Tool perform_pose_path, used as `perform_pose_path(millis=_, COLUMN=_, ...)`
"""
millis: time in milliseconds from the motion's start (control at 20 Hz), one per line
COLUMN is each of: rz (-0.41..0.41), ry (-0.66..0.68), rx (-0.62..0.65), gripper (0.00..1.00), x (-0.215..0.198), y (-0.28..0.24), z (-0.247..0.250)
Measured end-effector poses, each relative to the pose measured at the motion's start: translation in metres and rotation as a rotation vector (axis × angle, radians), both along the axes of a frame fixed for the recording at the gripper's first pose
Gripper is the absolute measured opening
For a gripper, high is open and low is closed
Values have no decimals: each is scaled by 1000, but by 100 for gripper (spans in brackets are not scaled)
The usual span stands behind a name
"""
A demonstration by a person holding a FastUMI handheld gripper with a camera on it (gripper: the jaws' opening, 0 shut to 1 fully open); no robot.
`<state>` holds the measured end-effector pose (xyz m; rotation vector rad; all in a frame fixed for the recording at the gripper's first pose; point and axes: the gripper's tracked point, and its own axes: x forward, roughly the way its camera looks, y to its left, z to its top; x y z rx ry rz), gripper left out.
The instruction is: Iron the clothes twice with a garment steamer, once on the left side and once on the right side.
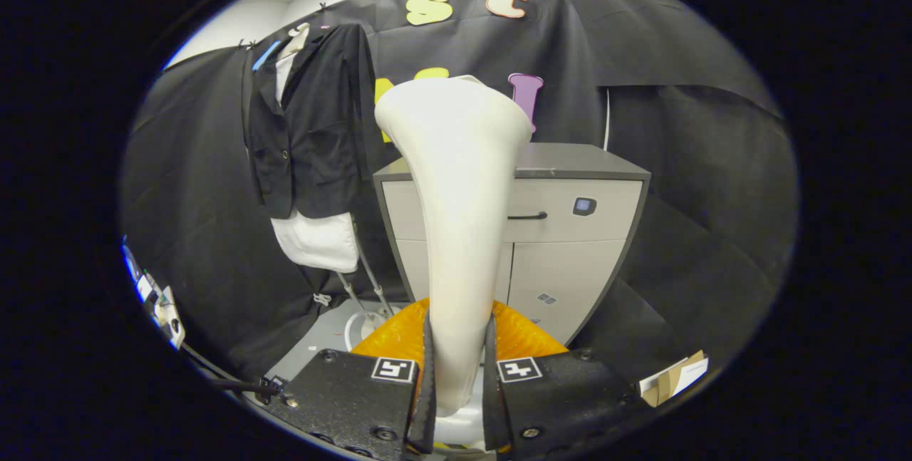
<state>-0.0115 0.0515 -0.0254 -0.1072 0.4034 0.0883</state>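
Gripping the steamer, jacket off to the left

Clamped between both fingers, the gripper (459, 368) holds the white garment steamer (459, 183) upright by its handle. Far left hangs the black jacket (310, 126) over a white shirt (317, 240), against the booth wall. Behind the steamer stands a grey cabinet (577, 233).

White garment steamer (456, 183), black jacket (313, 126) over white shirt (317, 240), grey cabinet (577, 233)

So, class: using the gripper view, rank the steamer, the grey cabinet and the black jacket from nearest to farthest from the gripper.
1. Steamer: clamped between the gripper fingers.
2. Grey cabinet: beyond the fingers, behind the steamer.
3. Black jacket: hanging farther back, beside the cabinet.
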Motion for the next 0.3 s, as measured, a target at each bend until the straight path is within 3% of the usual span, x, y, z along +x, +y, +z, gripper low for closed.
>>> perform_pose_path(millis=300, rz=-29, ry=14, rx=-10, gripper=29, x=5, y=3, z=-6)
